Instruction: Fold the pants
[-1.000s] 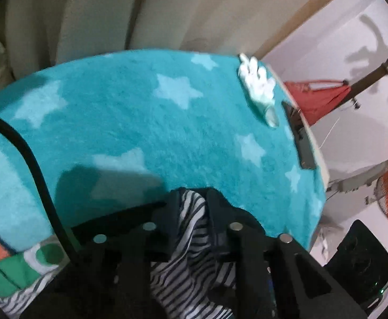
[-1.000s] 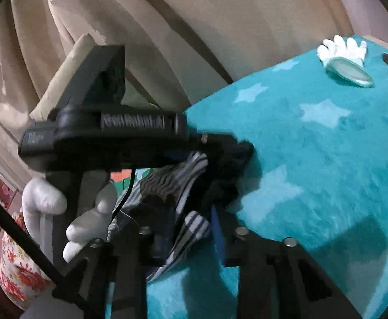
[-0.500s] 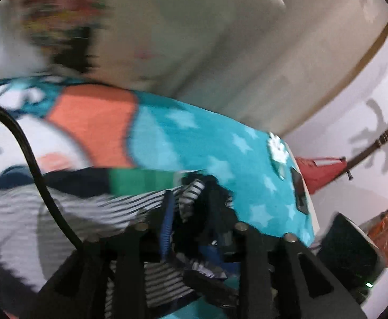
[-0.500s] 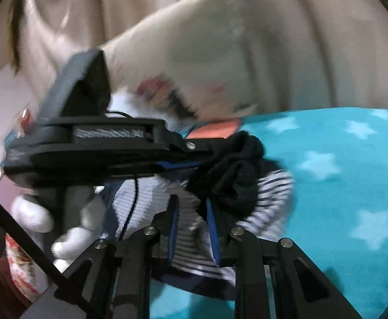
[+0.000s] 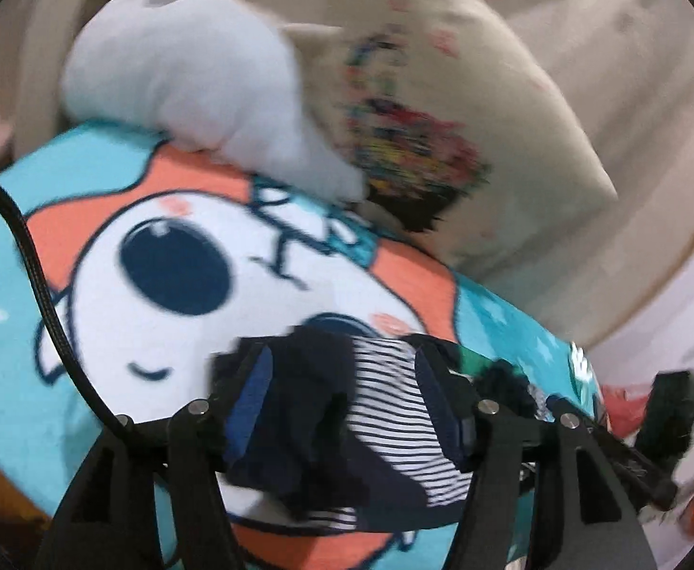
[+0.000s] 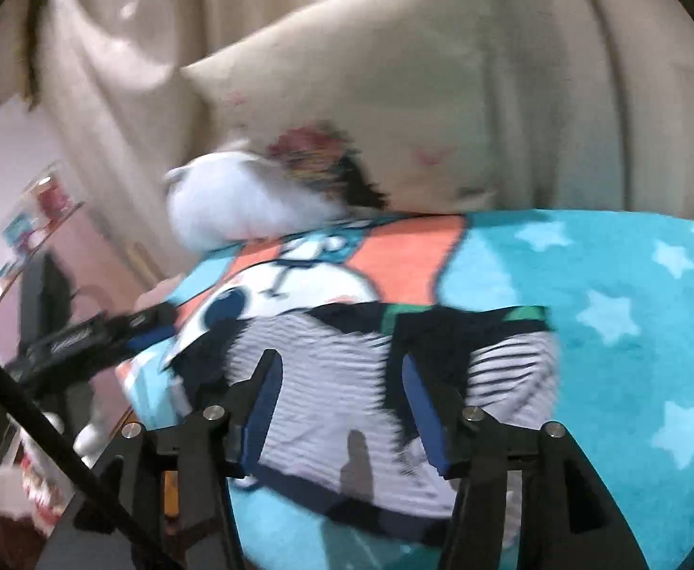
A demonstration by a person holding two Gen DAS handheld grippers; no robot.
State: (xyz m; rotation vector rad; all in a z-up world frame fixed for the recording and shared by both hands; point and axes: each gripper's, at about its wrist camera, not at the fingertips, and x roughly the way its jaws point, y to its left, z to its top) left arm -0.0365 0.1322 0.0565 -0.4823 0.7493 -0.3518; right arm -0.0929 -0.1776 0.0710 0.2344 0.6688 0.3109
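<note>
The pants (image 6: 328,408) are navy with white-striped fabric and a green trim; they lie folded over on the teal cartoon blanket (image 6: 632,285). In the left wrist view the pants (image 5: 385,427) lie between and below my left gripper's (image 5: 347,370) open fingers. My right gripper (image 6: 337,370) is open too, just above the striped part. The left gripper also shows at the left edge of the right wrist view (image 6: 85,337), beside the pants. Both views are motion-blurred.
A white plush toy (image 5: 190,76) and a cream printed pillow (image 5: 442,118) rest at the head of the blanket, against beige curtains (image 6: 608,71). A shelf with red items (image 6: 33,218) stands at left. The blanket's front edge drops off below the grippers.
Both grippers were shut on the pants and carried them across the blanket toward the pillow. Now both have opened and the pants lie on the blanket.
</note>
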